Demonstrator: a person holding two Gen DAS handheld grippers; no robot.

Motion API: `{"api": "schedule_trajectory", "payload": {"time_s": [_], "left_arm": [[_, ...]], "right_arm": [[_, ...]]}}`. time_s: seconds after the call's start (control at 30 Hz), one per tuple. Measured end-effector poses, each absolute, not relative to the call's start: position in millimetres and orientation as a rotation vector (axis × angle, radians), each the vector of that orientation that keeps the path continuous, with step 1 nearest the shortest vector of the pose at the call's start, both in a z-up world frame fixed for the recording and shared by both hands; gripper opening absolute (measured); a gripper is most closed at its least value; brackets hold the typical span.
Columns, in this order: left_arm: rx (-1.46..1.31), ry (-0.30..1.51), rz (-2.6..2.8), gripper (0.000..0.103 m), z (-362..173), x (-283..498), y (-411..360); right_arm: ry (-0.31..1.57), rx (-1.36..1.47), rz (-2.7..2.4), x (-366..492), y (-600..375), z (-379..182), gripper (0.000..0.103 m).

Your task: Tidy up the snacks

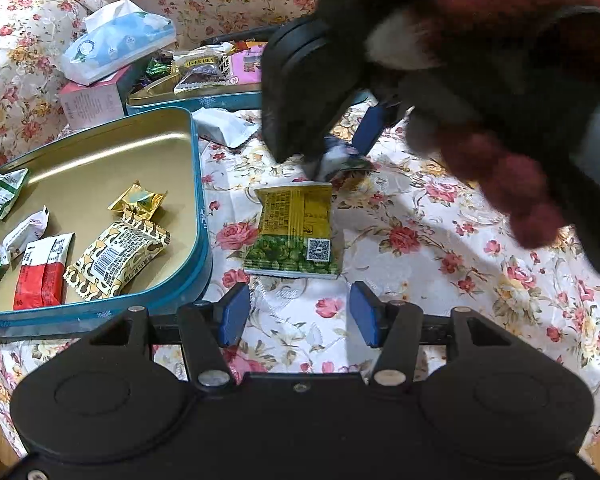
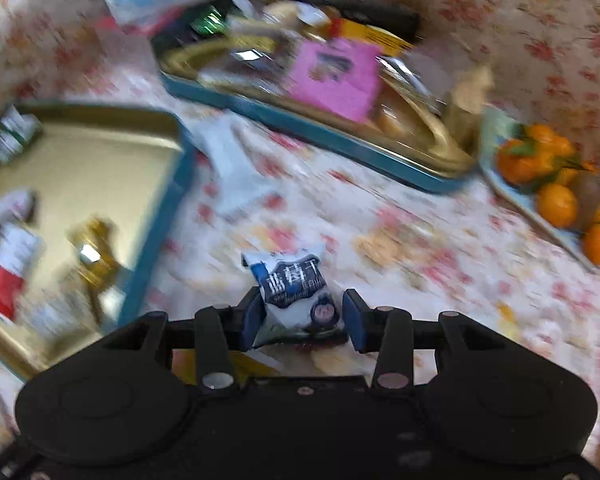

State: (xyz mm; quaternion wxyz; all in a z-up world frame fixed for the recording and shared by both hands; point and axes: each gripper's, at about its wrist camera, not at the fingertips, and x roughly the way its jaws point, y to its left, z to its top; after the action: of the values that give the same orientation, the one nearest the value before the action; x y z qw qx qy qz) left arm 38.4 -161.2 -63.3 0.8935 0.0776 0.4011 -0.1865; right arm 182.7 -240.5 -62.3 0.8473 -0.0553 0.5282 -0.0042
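Note:
My left gripper [image 1: 300, 314] is open and empty, just in front of a yellow and green snack packet [image 1: 296, 228] lying on the floral cloth. My right gripper [image 2: 302, 318] has a blue and white snack packet [image 2: 290, 284] between its fingers, its pads against the packet's sides. In the left wrist view the right gripper [image 1: 340, 148] is beyond the yellow packet, holding that blue and white packet [image 1: 334, 158]. A blue tin with a gold inside [image 1: 198, 184] at the left holds several wrapped snacks [image 1: 116, 256]. The right wrist view is blurred by motion.
A second blue tin [image 2: 320, 128] full of snacks stands at the back. A white packet [image 1: 224, 126] lies between the tins. A tissue pack [image 1: 116, 40] sits on a pink box [image 1: 96, 100]. A plate of oranges [image 2: 556, 184] is at the right.

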Motion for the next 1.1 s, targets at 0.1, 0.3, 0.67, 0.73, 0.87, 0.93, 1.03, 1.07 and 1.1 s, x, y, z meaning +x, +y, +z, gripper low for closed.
{"api": "schedule_trajectory", "payload": {"time_s": [0.1,0.3,0.67,0.73,0.87,0.93,1.03,1.07,1.1], "left_arm": [[0.16,0.831,-0.386,0.059,-63.4,37.4,-161.0],[0.16,0.837,-0.391,0.059,-63.1,40.2,-160.8],[0.16,0.837,-0.392,0.059,-63.0,40.5,-160.3],[0.16,0.837,-0.389,0.06,-63.3,40.4,-160.7],[0.16,0.837,-0.389,0.06,-63.7,40.6,-161.0],[0.161,0.839,-0.389,0.06,-63.8,40.9,-161.3],[0.162,0.837,-0.389,0.06,-63.9,40.9,-161.5],[0.163,0.836,-0.39,0.06,-63.7,41.0,-161.5],[0.163,0.836,-0.391,0.06,-63.6,40.9,-161.7]], "right_arm": [[1.034,-0.105,0.031,175.0,-242.3,-45.9,0.043],[0.873,-0.208,0.159,192.6,-215.5,-34.2,0.043],[0.875,-0.279,0.281,220.1,-199.1,-53.0,0.035],[0.874,-0.295,0.28,221.6,-198.6,-54.3,0.035],[0.895,-0.298,0.286,233.6,-195.6,-63.0,0.035],[0.904,-0.304,0.289,236.4,-195.6,-67.8,0.035],[0.891,-0.292,0.292,235.8,-199.0,-73.7,0.03],[0.888,-0.266,0.289,234.5,-202.6,-73.6,0.028],[0.89,-0.235,0.277,233.4,-207.2,-72.8,0.028]]}}
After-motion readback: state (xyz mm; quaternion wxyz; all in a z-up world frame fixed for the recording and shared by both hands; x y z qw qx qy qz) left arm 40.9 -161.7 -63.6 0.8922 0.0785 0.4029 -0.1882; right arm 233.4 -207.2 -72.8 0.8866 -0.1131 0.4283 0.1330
